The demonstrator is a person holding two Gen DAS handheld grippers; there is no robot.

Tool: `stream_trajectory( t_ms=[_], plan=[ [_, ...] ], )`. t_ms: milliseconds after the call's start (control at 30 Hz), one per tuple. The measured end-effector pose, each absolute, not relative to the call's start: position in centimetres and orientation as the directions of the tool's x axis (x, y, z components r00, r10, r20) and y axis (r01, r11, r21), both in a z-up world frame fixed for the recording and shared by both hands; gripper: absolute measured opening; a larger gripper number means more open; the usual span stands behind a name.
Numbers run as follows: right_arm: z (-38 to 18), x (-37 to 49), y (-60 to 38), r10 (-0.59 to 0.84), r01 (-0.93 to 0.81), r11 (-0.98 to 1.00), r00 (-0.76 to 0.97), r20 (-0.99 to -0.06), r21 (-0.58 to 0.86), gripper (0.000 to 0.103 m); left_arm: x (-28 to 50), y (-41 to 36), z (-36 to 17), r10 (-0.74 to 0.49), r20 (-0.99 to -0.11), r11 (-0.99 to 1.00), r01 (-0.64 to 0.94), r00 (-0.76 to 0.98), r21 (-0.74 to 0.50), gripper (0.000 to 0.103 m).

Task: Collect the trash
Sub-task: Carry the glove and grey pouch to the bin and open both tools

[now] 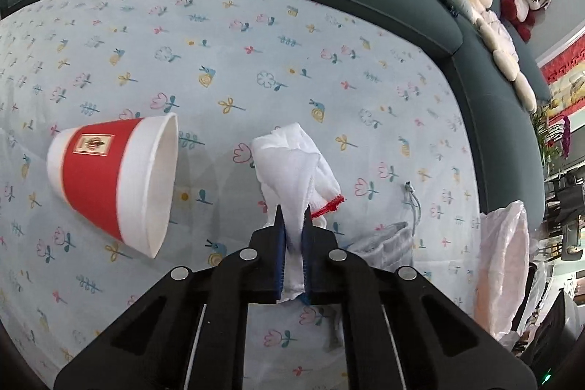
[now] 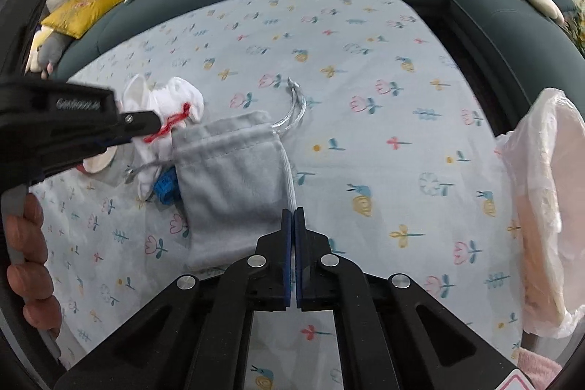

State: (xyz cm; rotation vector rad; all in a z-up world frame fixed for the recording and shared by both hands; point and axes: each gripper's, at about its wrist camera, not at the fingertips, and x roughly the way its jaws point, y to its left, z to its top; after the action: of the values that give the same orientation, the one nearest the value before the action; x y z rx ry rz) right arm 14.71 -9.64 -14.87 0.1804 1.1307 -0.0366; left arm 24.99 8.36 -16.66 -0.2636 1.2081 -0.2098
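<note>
Two grippers in use; left gripper is clamped on a crumpled white mesh wad w/ a red thread trim; wad sits between the blue pads, most of it bunched out past the tips, so the hold looks firm enough to carry; it seems lifted off the floral tablecloth, judging by the right wrist view, though I can't be sure.

Right gripper is pinched fully closed w/ nothing between the pads; tips sit just at the lower right edge of a grey drawstring pouch, not gripping it; prob. parked while left does the pickup.

Containers: red-and-white paper cup lies on its side, mouth toward the wad; what shows of the inside looks empty; likely trash too. Pouch lies flat, neck cinched, cords trailing out; contents hidden. Pale plastic bag stands open at the table's right edge, near right gripper, well apart from the wad; prob. the trash bag; inside not readable.

Small blue item peeks out beside pouch; can't ID.

Next, in my judgement: carry wad across to the bag; risk = loose mesh snagging on the pouch.
</note>
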Motion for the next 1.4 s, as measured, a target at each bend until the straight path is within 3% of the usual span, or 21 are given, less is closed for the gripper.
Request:
stream_trajectory(
  t_ms=[400,833,1400],
  plan=[
    [-8.1,11.3,-13.9,0.032,0.175,0.973,0.552,-0.833,0.153,0.001,21.6,6.7,-10.0,-0.330,-0.841,0.941,0.076,0.429,-0.331,0.007],
    [-2.0,6.7,-20.9,-0.050,0.266,0.949,0.656,-0.753,0.169,0.001,15.8,-1.1,-4.2,-0.410,-0.795,0.911,0.237,0.447,-0.337,0.007],
    [-0.4,0.8,-30.2,-0.156,0.399,0.899,0.676,-0.720,0.180,0.001,9.8,-13.3,-1.8,-0.508,-0.775,0.828,0.461,0.375,-0.320,0.007]
  ],
)
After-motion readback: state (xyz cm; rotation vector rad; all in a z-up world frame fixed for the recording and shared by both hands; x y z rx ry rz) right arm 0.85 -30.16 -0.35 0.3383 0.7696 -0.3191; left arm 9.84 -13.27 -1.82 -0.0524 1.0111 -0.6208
